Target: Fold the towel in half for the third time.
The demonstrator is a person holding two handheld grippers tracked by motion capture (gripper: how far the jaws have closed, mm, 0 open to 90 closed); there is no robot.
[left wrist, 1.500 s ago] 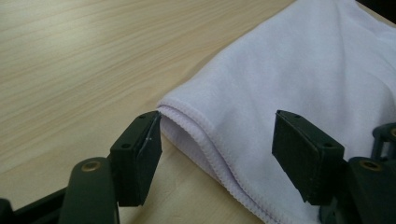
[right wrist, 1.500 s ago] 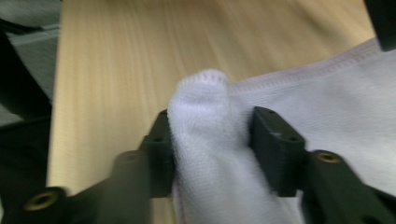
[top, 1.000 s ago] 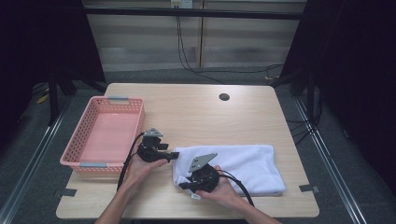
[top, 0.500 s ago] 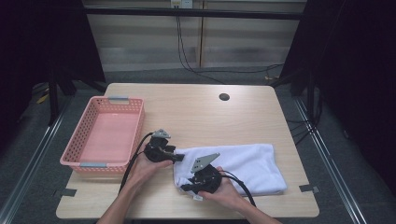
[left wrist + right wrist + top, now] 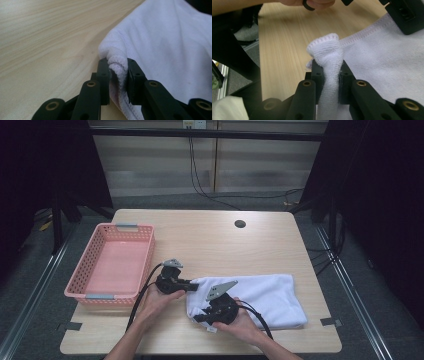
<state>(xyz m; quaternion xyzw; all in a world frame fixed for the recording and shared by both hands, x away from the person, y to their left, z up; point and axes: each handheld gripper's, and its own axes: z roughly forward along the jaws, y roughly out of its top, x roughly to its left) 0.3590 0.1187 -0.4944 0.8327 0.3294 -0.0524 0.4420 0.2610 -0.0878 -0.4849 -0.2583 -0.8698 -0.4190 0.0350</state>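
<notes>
Both grippers pinch the left end of a white towel on the table.

The left gripper (image 5: 118, 75) has just been closing, and its jaws now clamp a rolled corner of the towel (image 5: 175, 50), the hemmed edge bunched between the pads. The right gripper (image 5: 330, 75) is clenched on another bunch of the same cloth, which stands up in a twisted tuft above its jaws. In the high view the left gripper (image 5: 192, 284) meets the towel's upper left corner, and the right gripper (image 5: 196, 317) holds the lower left corner just beside it. The towel (image 5: 270, 297) lies folded flat on the near right part of the wooden table (image 5: 210, 240). A pink basket (image 5: 85, 287) sits near the left edge, just beside the left hand (image 5: 157, 302).
</notes>
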